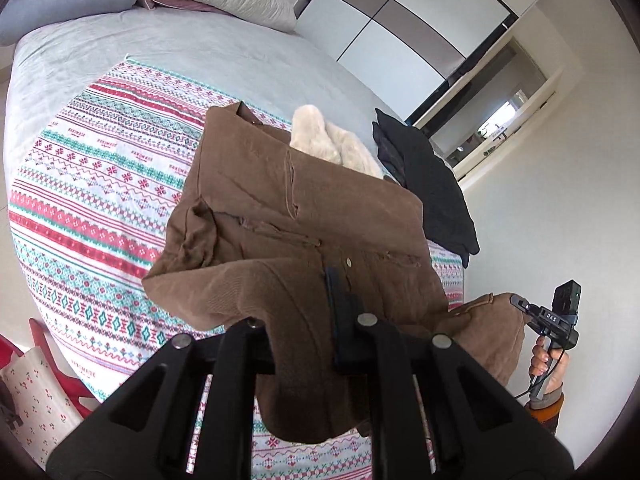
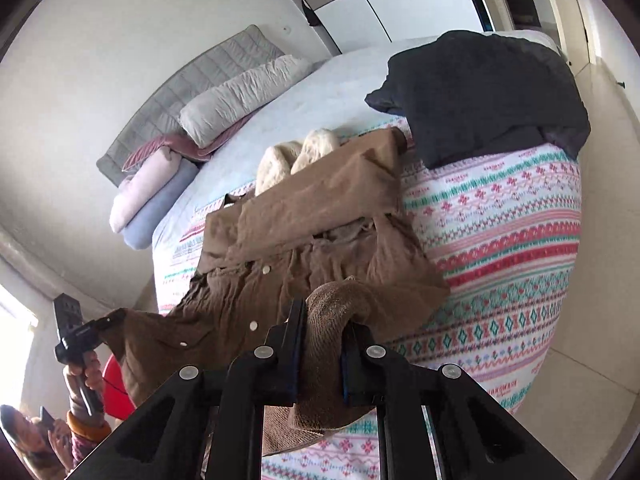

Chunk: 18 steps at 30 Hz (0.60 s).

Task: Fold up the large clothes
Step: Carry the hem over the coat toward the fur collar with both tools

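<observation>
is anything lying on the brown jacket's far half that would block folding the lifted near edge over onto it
Nothing visible lies on it. Both claws, left and right, grip the brown jacket at its near edge. The cream fleece and the black garment lie beyond its far edge, on the patterned bedspread.

Bed point(image 2: 328, 80) carrying patterned blanket point(image 2: 500, 216); brown coat point(image 2: 320, 196), cream fleece point(image 2: 280, 160), dark garment point(image 2: 488, 92) lying on blanket; pillows point(image 2: 240, 96) resting at headboard.
</observation>
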Available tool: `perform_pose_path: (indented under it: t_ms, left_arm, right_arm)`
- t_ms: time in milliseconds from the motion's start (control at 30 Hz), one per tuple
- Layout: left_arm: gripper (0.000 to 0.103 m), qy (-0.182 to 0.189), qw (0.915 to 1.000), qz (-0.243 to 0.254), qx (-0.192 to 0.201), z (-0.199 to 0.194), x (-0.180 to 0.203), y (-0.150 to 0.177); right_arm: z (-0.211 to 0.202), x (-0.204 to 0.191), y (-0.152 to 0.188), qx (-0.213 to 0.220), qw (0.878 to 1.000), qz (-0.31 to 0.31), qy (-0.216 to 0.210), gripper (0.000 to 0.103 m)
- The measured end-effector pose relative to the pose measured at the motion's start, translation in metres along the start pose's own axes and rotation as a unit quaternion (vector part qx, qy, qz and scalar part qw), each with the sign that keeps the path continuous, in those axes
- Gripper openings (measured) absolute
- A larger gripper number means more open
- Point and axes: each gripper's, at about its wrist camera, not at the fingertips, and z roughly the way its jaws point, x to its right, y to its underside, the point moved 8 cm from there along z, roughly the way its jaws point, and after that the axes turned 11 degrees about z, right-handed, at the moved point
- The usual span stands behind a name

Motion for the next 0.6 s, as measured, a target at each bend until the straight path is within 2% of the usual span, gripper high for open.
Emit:
perform_pose_path:
  t_ms: [167,333,400,467,567,600]
  left_arm:
    - [0.015,-0.012,0.9981,-0.058,0.012,0.030,-0.043,-0.049]
    - [0.016,-0.025,0.9943,-0.104,0.008,0.091,-0.090,-0.079]
    - [0.017,-0.043,0.9942,-0.099,-0.008,0.125,-0.105,-0.082]
    - [0.017,-0.066,0.9930,-0.092,-0.034,0.163,-0.119,-0.076]
    - [0.018,-0.104,0.9883,-0.083,-0.074,0.214,-0.141,-0.054]
    - [0.018,-0.105,0.9887,-0.078,-0.073,0.224,-0.144,-0.049]
  right_arm:
    - [0.037,0.015,-0.064,0.018,0.999,0.046,0.008,0.013]
    - [0.104,0.049,-0.121,0.016,0.995,0.096,0.026,0.013]
    - [0.139,0.061,-0.135,0.008,0.994,0.108,0.035,0.013]
    - [0.176,0.076,-0.140,-0.006,0.991,0.117,0.061,0.013]
    - [0.228,0.099,-0.134,-0.025,0.988,0.125,0.086,0.014]
    - [0.242,0.105,-0.131,-0.030,0.987,0.124,0.093,0.014]
